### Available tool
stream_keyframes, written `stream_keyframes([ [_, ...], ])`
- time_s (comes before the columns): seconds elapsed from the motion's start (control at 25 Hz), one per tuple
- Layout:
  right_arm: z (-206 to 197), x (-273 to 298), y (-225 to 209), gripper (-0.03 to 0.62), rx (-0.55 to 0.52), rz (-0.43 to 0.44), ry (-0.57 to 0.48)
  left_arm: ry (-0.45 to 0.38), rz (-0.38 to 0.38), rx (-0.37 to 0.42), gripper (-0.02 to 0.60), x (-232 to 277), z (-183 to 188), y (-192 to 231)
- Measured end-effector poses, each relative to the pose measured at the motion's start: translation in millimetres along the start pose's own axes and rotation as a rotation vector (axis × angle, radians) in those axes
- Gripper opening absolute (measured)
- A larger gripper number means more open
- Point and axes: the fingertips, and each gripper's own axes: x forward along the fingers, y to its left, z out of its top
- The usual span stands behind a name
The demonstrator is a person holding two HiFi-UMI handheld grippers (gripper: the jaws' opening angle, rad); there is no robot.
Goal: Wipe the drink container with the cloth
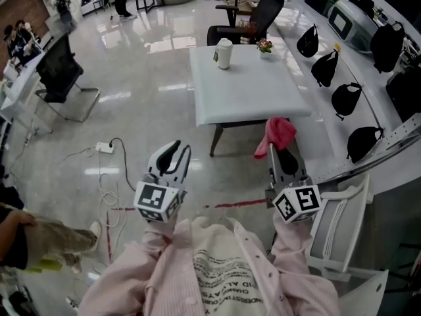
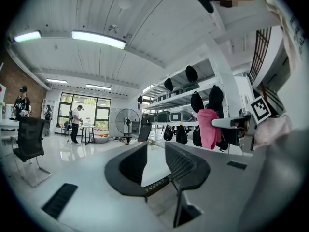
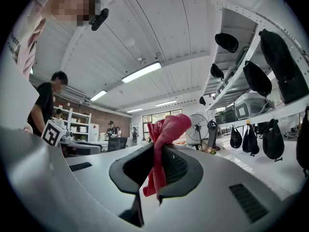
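The drink container (image 1: pixel 224 53), a white lidded cup, stands at the far left corner of the white table (image 1: pixel 250 94), well ahead of both grippers. My right gripper (image 1: pixel 281 151) is shut on a pink-red cloth (image 1: pixel 277 134), which bunches above the jaws and hangs over the table's near edge. In the right gripper view the cloth (image 3: pixel 165 129) is pinched between the black jaws of that gripper (image 3: pixel 157 154). My left gripper (image 1: pixel 172 153) hovers over the floor left of the table. Its jaws (image 2: pixel 155 151) stand slightly apart with nothing between them, and the cloth (image 2: pixel 208 127) shows to its right.
A black office chair (image 1: pixel 263 12) and a small flower pot (image 1: pixel 264 45) are at the table's far side. Another chair (image 1: pixel 62 71) stands left, with a power strip and cables (image 1: pixel 104 147) on the floor. Shelves with black bags (image 1: pixel 345 97) run along the right, above a white chair (image 1: pixel 335 222).
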Motion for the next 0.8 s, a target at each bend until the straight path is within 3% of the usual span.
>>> stream_keyframes([
  [0.08, -0.7, 0.9, -1.7, 0.035, 0.002, 0.006, 0.001, -0.004, -0.015, -0.010, 0.160, 4.2, -1.4, -3.0],
  [0.16, -0.5, 3.3, -3.8, 0.035, 0.000, 0.010, 0.000, -0.002, -0.018, -0.016, 0.193, 9.4, -4.2, -2.8],
  [0.28, -1.3, 9.8, -10.3, 0.035, 0.005, 0.011, 0.002, 0.009, -0.013, -0.031, 0.292, 19.6, -8.3, 2.1],
  [0.56, -16.1, 45.8, -32.6, 0.035, 0.016, 0.021, 0.012, 0.034, 0.001, -0.055, 0.310, 51.7, -23.3, 23.8],
  [0.8, -29.8, 102.2, -63.5, 0.035, 0.019, 0.008, 0.050, 0.062, 0.009, -0.085, 0.318, 109.7, -36.2, 60.5],
])
